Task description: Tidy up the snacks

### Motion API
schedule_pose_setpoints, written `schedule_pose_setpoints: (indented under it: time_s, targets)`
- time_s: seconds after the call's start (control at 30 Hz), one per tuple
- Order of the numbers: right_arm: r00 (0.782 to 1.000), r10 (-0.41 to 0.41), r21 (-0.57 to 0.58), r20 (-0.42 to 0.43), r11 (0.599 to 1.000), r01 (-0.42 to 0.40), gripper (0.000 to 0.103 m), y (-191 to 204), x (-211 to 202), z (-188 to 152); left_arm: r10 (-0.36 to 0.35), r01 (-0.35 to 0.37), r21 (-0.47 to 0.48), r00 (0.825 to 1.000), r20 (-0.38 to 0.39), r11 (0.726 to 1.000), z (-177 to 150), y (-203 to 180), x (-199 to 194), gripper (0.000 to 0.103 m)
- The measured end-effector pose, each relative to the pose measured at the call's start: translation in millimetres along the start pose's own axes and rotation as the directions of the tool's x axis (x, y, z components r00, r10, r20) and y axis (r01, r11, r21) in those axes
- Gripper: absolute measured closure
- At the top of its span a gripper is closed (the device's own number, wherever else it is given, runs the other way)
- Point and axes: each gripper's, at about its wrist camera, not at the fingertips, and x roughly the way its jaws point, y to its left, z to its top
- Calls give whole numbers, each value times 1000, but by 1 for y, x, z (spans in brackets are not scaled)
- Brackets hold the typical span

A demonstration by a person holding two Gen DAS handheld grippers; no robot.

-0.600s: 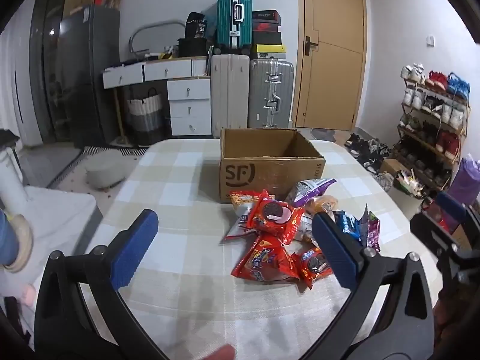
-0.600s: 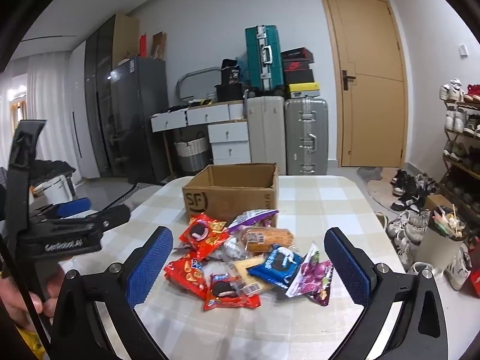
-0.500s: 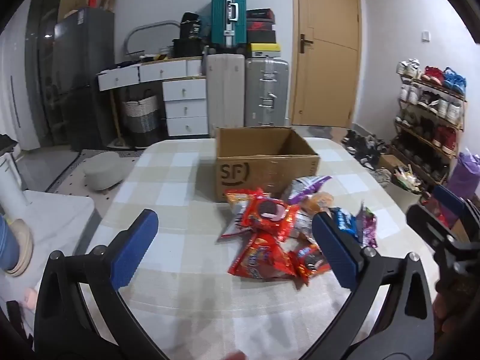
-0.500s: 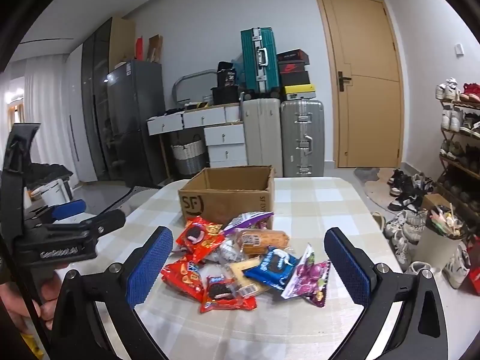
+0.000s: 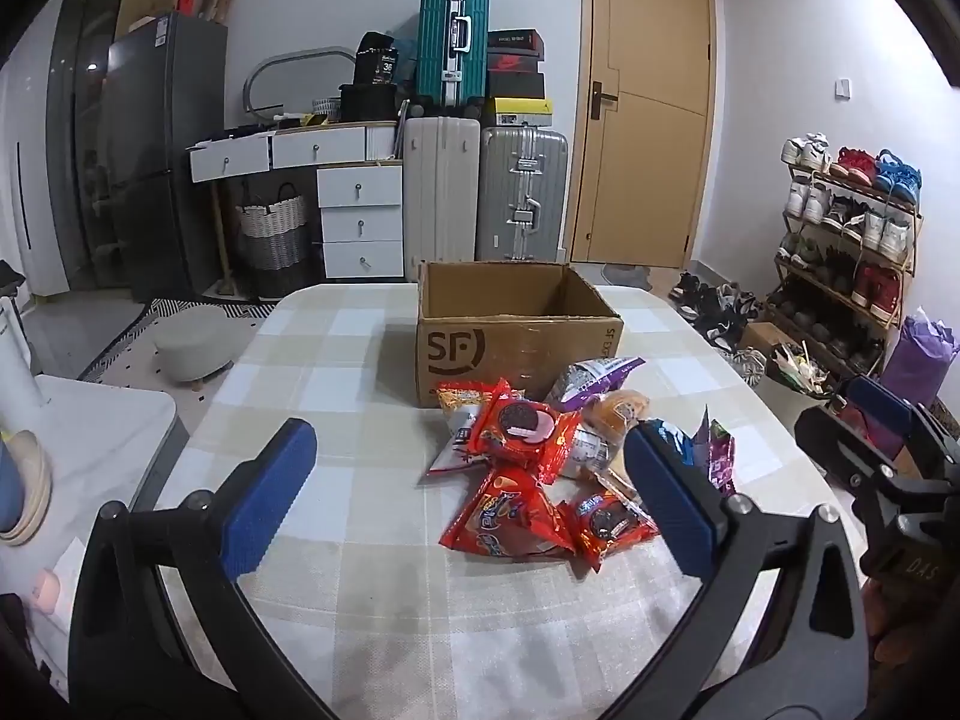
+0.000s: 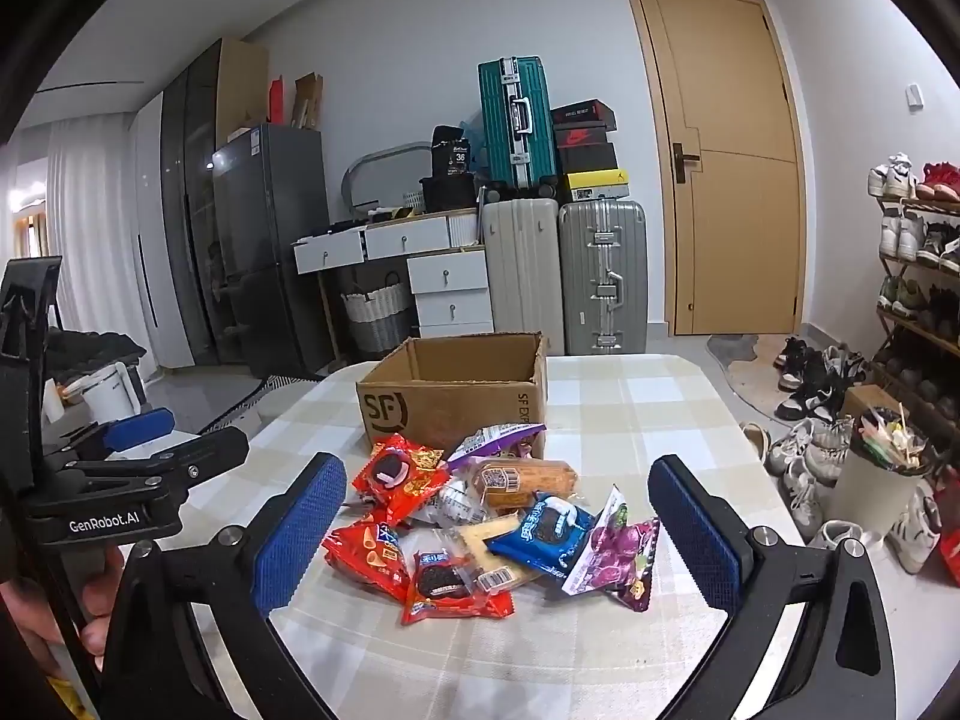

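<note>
With both hand-held grippers, left (image 5: 465, 495) and right (image 6: 495, 531), spread wide and empty, no snack packets (image 6: 480, 516) at frame centre are grasped yet; one must be carried into the cardboard box (image 6: 456, 396) behind them.

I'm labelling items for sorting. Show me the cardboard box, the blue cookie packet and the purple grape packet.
cardboard box (image 6: 450, 414), right wrist view, on its front wall beside the printed letters.
blue cookie packet (image 6: 549, 534), right wrist view, on the middle of the wrapper.
purple grape packet (image 6: 618, 549), right wrist view, on the printed grapes.

One cardboard box (image 6: 450, 396), roughly nine snack packets (image 6: 480, 516), three suitcases (image 6: 600, 276).
</note>
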Motion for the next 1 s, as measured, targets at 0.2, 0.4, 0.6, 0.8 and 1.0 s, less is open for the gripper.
schedule_pose_setpoints:
  time_s: [0.2,0.4,0.6,0.8,1.0]
  targets:
    - [1000,-13,-1,-1,1000,13,0,-1,-1,2,-6,6,0,1000,2,1000,0,2,-1,1]
    - [1000,-9,12,-2,1000,9,0,-4,-4,-1,-9,9,-9,1000,8,1000,-1,2,-6,1]
    - [1000,-14,10,-1,1000,14,0,-3,-6,0,-17,17,-14,1000,1,1000,-1,1,-5,1]
    - [1000,-15,9,3,1000,15,0,-5,-7,0,-21,20,-39,1000,-7,999,-4,5,-1,1]
    - [1000,-14,7,2,1000,14,0,-5,-8,2,-27,25,-57,999,-24,998,-8,9,4,1]
